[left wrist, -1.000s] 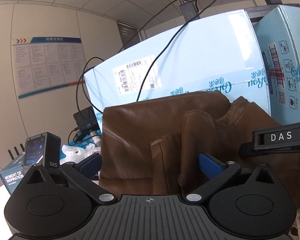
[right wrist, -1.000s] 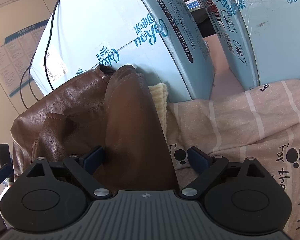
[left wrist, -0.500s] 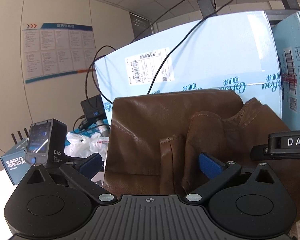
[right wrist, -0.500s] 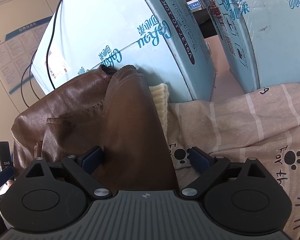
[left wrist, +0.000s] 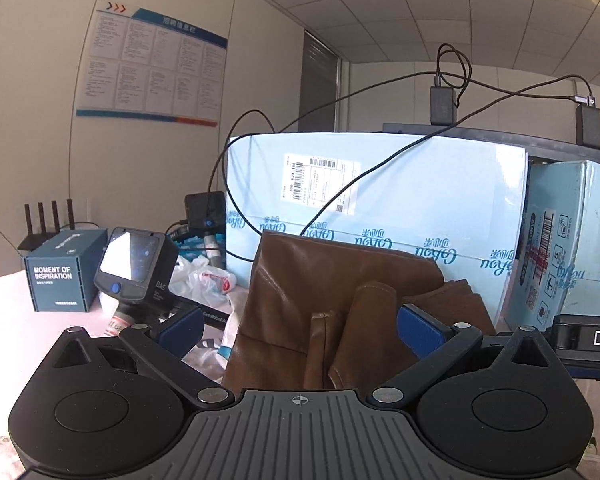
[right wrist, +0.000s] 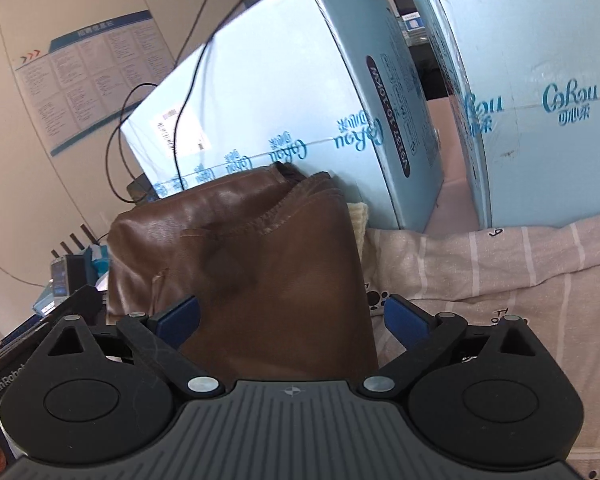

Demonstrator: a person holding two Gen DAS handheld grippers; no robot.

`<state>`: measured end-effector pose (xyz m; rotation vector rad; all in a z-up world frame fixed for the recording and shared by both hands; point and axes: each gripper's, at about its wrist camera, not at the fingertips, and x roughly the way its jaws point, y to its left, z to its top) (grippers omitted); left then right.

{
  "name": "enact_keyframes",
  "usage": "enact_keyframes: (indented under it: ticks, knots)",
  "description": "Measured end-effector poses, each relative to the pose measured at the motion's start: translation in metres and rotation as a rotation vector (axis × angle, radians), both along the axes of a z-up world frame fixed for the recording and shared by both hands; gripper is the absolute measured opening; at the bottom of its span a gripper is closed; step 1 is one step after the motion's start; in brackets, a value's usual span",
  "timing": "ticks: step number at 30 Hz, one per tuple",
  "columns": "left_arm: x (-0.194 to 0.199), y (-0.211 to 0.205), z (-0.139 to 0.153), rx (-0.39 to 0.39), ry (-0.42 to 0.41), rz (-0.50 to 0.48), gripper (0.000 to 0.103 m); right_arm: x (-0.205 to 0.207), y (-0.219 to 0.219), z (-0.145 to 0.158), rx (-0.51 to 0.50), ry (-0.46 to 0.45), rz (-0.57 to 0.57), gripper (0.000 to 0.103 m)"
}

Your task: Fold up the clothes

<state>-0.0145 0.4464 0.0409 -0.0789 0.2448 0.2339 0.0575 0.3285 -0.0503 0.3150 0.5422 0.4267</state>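
Brown leather garment (right wrist: 268, 276) lies in layers against the blue box (right wrist: 268, 92), on the striped bedsheet (right wrist: 500, 272). Left gripper (left wrist: 300, 330) and right gripper (right wrist: 290, 316) both gape wide, pinching nothing. Folded already or mid-fold, hard to call; any pinch should catch every layer at an edge.

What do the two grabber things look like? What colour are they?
Both look alike. The left hand-held gripper has a ribbed dark grey base, two round black discs, black arms joined by silver pins, and blue fingertips. The right hand-held gripper has the same look, with blue fingertips. White "DA" letters mark a black part at the left view's right edge.
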Motion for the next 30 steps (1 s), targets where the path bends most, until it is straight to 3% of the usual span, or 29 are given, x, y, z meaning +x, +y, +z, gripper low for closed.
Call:
enact_keyframes:
  ticks: [4,10,14,21,30]
  knots:
    - [-0.026,-0.005,0.013,-0.036,0.010,-0.012,0.103,-0.023,-0.011,0.018,-0.017,-0.013,0.078,0.103]
    - [-0.058,-0.015,0.031,-0.078,0.018,-0.010,0.103,-0.046,-0.034,0.031,0.041,-0.003,0.217,0.103]
    - [-0.066,-0.025,0.036,-0.125,0.035,-0.017,0.103,-0.060,-0.039,0.036,-0.022,-0.042,0.275,0.103]
    - [-0.071,-0.044,0.037,-0.128,0.075,0.063,0.103,-0.068,-0.049,0.042,-0.066,-0.097,0.276,0.103]
    - [-0.081,-0.042,0.041,-0.209,0.011,0.190,0.103,-0.071,-0.059,0.048,-0.090,-0.129,0.284,0.103]
